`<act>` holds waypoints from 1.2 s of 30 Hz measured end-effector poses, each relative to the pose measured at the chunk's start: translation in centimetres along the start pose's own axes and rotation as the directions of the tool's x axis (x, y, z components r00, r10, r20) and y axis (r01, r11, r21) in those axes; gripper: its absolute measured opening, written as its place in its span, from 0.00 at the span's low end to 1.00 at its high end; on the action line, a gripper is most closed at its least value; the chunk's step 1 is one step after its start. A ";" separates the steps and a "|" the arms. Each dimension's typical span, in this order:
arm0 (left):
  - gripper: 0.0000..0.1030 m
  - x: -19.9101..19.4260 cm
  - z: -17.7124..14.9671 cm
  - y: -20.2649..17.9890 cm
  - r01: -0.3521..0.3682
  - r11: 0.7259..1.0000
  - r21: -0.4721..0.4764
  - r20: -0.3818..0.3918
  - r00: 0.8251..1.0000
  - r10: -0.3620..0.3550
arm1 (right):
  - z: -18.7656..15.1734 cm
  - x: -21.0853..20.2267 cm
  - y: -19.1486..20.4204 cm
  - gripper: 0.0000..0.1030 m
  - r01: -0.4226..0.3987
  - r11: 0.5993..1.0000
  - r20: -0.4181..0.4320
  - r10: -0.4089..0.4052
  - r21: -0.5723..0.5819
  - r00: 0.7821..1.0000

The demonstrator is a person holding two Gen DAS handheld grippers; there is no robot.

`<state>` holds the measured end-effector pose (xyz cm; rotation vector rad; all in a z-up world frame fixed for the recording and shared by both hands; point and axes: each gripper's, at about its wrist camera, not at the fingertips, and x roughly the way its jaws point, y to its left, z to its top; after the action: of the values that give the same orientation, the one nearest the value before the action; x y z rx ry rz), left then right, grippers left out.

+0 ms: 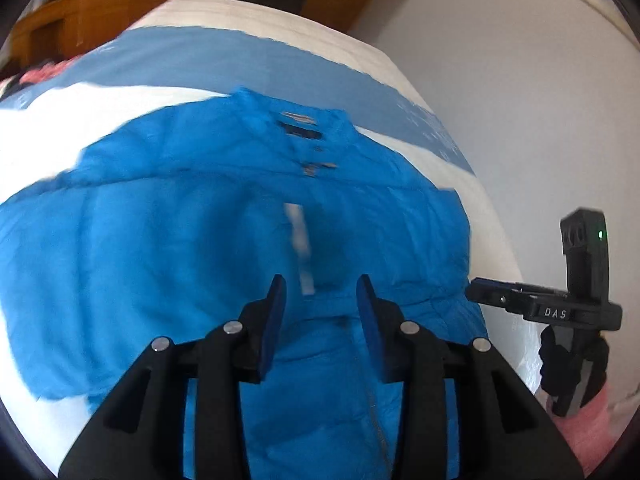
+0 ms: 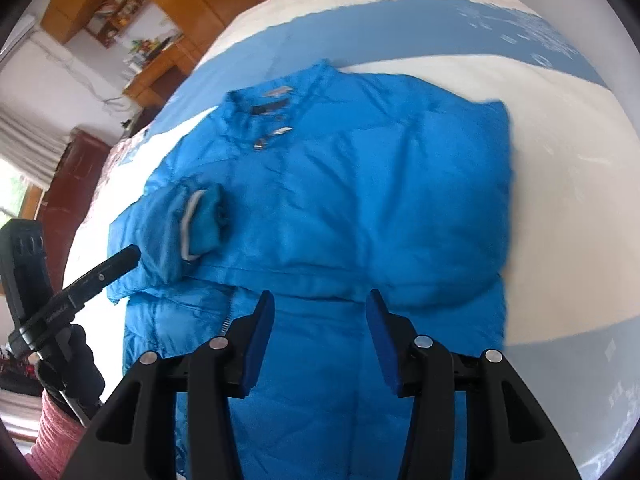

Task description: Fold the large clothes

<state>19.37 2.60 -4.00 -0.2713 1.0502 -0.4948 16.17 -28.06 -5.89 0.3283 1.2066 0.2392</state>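
1. A bed (image 2: 560,168) is carrying the work; its cover is smooth cloth in white and pale blue bands.
2. A bright blue padded jacket (image 2: 360,200) is lying flat on the bed, front up, collar (image 2: 276,96) pointing away from both cameras. The fabric is puffy and quilted, with soft creases. A zip is running down the lower front.
3. One sleeve (image 2: 180,228) is lying folded across the chest, its cuff edged with a white band.
4. The left gripper (image 1: 322,308) is hovering over the jacket's lower front. Its blue-padded fingers (image 1: 274,320) are standing apart with nothing between them.
5. The right gripper (image 2: 320,328) is hovering over the jacket near the waist seam, likewise spread wide and holding nothing; its fingers (image 2: 382,340) are flat blue pads on black links.
6. Wooden furniture (image 2: 120,8) is standing beyond the bed.
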 end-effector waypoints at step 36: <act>0.35 -2.2 3.0 8.7 -0.397 0.903 -0.166 0.004 0.915 0.403 | 7.1 1.2 1.1 0.15 0.009 0.998 0.013 -0.008 -0.063 1.000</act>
<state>23.37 11.11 -4.79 -0.1993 1.0760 -0.0320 23.24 -27.45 -4.23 0.2693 1.1852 0.2671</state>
